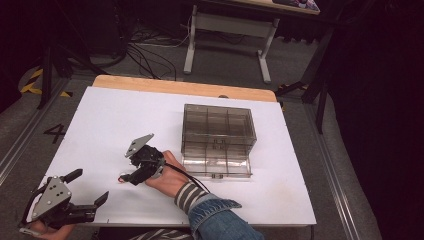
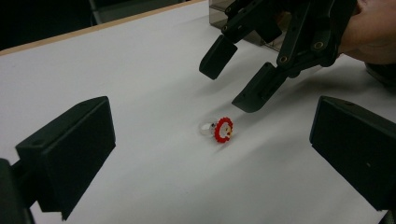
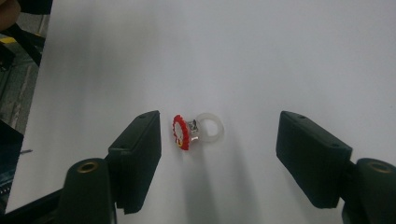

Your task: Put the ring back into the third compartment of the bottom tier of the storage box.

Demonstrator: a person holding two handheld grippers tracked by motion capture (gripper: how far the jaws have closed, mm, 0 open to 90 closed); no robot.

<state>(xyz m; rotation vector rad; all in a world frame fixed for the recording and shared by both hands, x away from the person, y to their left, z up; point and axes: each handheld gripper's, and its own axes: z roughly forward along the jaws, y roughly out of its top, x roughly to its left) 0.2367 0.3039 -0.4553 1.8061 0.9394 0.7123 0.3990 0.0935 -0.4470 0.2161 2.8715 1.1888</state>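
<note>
1. My right gripper is angled down twd the table, jaws apart, nothing pinched; hand wrapped on its body, striped cuff + denim sleeve behind.
2. My left gripper sits low at the near-left edge, jaws wide, empty.

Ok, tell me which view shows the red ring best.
The right gripper view: the red ring lies close up, between open tongs, its clear band plain. The left gripper view shows it smaller, from the side; the high view gives a speck.
</note>
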